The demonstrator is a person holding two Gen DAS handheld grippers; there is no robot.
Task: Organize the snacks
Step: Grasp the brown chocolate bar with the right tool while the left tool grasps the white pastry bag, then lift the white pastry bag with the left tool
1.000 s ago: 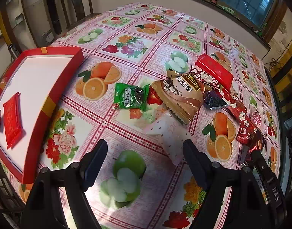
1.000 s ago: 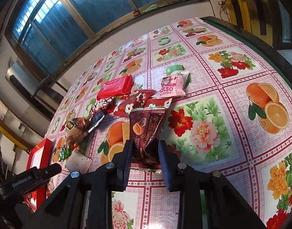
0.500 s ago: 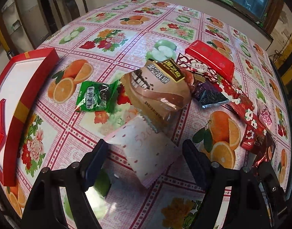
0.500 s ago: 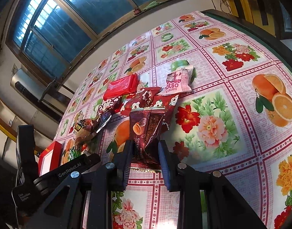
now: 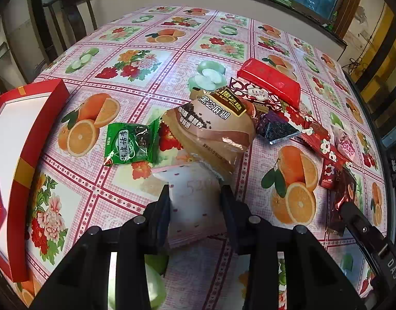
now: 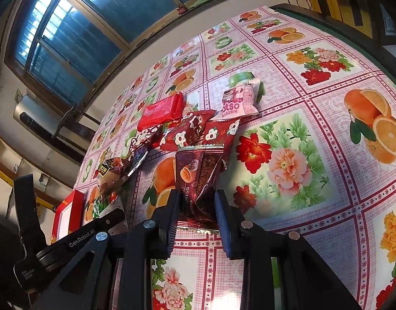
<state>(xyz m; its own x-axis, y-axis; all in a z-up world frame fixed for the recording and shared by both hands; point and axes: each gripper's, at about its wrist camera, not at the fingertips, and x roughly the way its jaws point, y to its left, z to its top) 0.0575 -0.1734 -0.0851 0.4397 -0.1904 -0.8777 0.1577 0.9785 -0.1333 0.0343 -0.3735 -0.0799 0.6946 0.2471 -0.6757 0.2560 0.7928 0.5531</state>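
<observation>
**Both hand-held grippers pinching snack packets on the fruit-print surface**

Left wrist view: the left hand-held gripper [image 5: 195, 196] has just been closing its jaws, and the pads now press on both sides of a pale pink, dotted, flat plastic packet [image 5: 191, 201] with faint digits starting "52" on it. The packet lies on the pink oilcloth-covered surface [image 5: 136, 59] printed with oranges, apples and flowers. Just beyond it sits a puffy brown bread packet [image 5: 211, 126] whose gold band reads "BLACK SESAME" under large Chinese characters. Beside that, to the left, lies a green sachet [image 5: 132, 143] with white Chinese writing and the word "NEW". At the left edge stands a red cardboard box lid with a white inside [image 5: 40, 126]. Farther back are a red rectangular foil bar [image 5: 269, 82], a small dark purple sachet [image 5: 274, 128], a long red wrapper with white flowers [image 5: 317, 135] and a pink pouch [image 5: 346, 147] reading "otso". The right hand-held gripper [image 5: 346, 205], at the right edge, holds a dark maroon foil packet [image 5: 344, 193].

Right wrist view: the right hand-held gripper [image 6: 196, 204] is pinched on the crumpled maroon foil packet [image 6: 198, 170], which shows an almond picture; its small writing is unreadable. Beyond it lie the flowered red wrapper [image 6: 198, 131], the red bar [image 6: 161, 112] and the pink "otso" pouch [image 6: 238, 103]. The left hand-held gripper's arm, lower left, reads "GenRobot.AI".
</observation>
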